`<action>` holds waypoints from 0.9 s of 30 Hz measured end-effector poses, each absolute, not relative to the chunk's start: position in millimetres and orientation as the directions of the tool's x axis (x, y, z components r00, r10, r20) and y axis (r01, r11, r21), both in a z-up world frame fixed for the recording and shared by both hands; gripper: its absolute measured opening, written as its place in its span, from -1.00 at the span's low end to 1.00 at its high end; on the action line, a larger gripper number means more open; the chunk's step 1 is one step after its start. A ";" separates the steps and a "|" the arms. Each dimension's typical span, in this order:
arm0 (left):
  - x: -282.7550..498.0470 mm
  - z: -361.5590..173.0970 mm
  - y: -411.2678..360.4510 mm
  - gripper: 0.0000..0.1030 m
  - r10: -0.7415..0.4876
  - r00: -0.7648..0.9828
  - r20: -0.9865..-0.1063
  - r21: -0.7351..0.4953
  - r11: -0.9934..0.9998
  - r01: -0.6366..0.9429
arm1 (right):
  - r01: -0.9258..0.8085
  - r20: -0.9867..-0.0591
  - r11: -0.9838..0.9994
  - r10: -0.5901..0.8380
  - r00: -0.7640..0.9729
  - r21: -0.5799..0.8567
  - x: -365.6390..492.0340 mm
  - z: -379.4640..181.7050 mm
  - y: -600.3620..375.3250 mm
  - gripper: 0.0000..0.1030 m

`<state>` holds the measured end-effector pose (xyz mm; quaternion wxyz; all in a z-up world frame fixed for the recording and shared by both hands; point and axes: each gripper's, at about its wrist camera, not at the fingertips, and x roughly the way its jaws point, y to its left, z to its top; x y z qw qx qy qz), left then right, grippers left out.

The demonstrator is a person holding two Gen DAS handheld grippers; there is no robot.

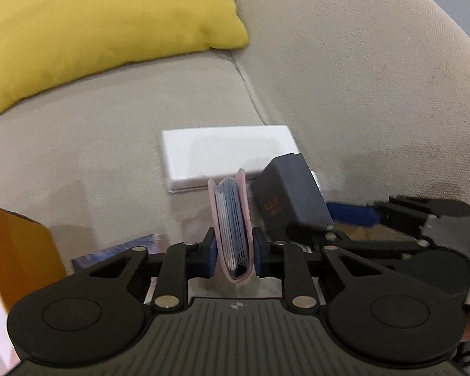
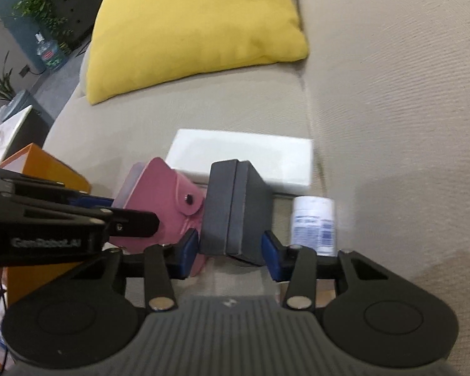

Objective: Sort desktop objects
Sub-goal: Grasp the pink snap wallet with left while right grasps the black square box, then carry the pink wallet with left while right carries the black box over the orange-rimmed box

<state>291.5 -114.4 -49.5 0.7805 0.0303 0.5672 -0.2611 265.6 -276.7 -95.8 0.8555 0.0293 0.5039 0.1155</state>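
the left gripper (image 1: 234,257) pinches a pink card wallet (image 1: 233,228) by its two covers, both blue pads pressed on them, spine toward the camera and the card sleeves fanning at the far end. the right gripper (image 2: 232,247) clamps a dark grey box (image 2: 235,210) across its sides, the lid seam running straight up the middle between the pads. in the right wrist view the wallet sits at nine o'clock of the box, and their corners look to be touching or nearly so.

that closeness is my first worry: the two loads could knock together and twist one out of its pads. the seam could also let the lid slide off, since the pads seem to hold only the lower end. the wallet is soft and only nipped at its near end, so a quick swing might let it slip or spill cards.

behind both, at twelve o'clock, a white box (image 2: 244,156) lies on the beige sofa seat (image 2: 391,156); a small white bottle (image 2: 313,222) stands at three o'clock of the grey box, close enough to be toppled. an orange box (image 2: 44,169) sits at nine o'clock, a yellow cushion (image 2: 191,28) beyond.
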 end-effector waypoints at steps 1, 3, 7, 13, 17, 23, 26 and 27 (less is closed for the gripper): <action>290.8 -49.8 -117.4 -0.54 -0.374 0.227 -0.899 -0.244 0.860 0.449 | -0.163 -0.860 0.979 0.189 0.475 0.125 266.4 -97.4 -274.5 -0.09; 289.9 -49.3 -121.0 -0.57 -0.372 0.233 -0.898 -0.236 0.857 0.459 | -0.158 -0.865 0.981 0.172 0.471 0.109 269.0 -102.0 -275.6 -0.08; 289.0 -49.0 -119.6 -0.60 -0.365 0.235 -0.901 -0.226 0.856 0.464 | -0.150 -0.864 0.979 0.194 0.465 0.139 274.2 -107.7 -279.1 -0.09; 287.1 -49.0 -116.0 -0.62 -0.369 0.240 -0.898 -0.228 0.856 0.464 | -0.111 -0.863 0.973 0.232 0.449 0.204 285.9 -111.0 -292.2 -0.31; 277.2 -39.0 -112.9 -0.63 -0.355 0.279 -0.892 -0.199 0.863 0.464 | -0.106 -0.853 0.974 0.228 0.469 0.202 275.2 -102.6 -292.1 -0.32; 245.5 5.3 -89.8 -0.63 -0.391 0.356 -0.849 -0.197 0.858 0.474 | -0.130 -0.809 0.973 0.229 0.542 0.189 240.9 -66.6 -284.5 -0.32; 224.5 31.7 -71.9 -0.63 -0.408 0.403 -0.819 -0.195 0.859 0.472 | -0.153 -0.768 0.969 0.248 0.591 0.196 216.8 -41.8 -278.2 -0.32; 216.4 41.1 -63.4 -0.63 -0.415 0.419 -0.808 -0.198 0.860 0.470 | -0.163 -0.753 0.966 0.258 0.605 0.200 209.0 -34.2 -275.0 -0.32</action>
